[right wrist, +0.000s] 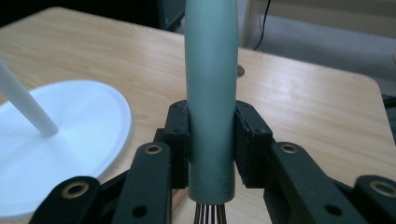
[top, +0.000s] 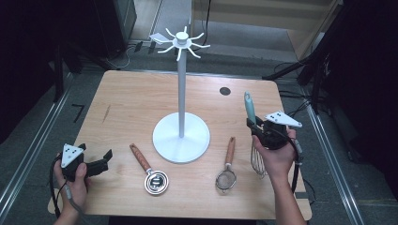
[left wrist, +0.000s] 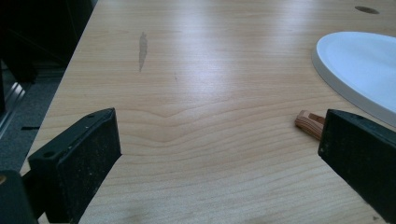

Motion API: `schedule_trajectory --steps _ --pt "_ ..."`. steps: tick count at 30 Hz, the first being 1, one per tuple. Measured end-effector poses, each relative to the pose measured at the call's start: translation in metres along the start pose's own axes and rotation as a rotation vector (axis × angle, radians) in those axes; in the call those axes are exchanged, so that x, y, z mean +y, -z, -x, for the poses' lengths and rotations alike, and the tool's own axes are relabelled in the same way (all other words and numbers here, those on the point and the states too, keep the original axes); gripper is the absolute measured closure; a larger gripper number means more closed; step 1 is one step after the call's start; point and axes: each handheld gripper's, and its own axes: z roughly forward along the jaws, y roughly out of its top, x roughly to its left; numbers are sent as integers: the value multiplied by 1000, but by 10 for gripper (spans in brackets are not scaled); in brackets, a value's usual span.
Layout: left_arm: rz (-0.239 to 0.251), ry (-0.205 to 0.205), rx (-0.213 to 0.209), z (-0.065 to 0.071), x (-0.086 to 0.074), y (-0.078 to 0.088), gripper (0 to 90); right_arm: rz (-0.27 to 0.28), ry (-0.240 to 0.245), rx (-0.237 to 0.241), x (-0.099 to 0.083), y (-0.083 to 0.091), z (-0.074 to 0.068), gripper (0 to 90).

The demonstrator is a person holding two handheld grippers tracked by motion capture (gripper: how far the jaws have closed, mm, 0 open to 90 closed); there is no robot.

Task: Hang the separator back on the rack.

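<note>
A whisk with a grey-green handle (top: 248, 107) and wire head (top: 258, 161) is held upright-ish off the table at the right; my right gripper (top: 256, 125) is shut on that handle (right wrist: 210, 102), the wires (right wrist: 210, 214) hanging below the jaws. A white rack with a round base (top: 181, 137), tall pole and hooks on top (top: 182, 43) stands at the table's middle. My left gripper (top: 104, 159) rests open at the front left with nothing between its jaws; bare wood (left wrist: 210, 140) lies ahead of it (left wrist: 217, 154).
A wood-handled measuring cup (top: 151, 171) and a wood-handled small strainer (top: 227, 168) lie in front of the rack base. The cup's handle tip (left wrist: 309, 123) and the base's rim (left wrist: 355, 65) lie ahead of the left gripper. A dark hole (top: 225, 91) marks the tabletop's back right.
</note>
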Motion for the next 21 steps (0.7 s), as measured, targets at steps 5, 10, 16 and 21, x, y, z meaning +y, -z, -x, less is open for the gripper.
schedule_trajectory --steps 5,10,16,21 --pt "4 1 -9 -1 0 0 0 89 -14 -1 1 12 0 714" --pt "6 3 -8 -1 0 1 0 146 -13 9 4 19 -3 714" --pt "6 4 -7 -1 0 1 0 196 -2 3 9 26 -9 713" --pt "7 -3 -2 0 0 1 0 252 7 -4 13 33 -14 713"
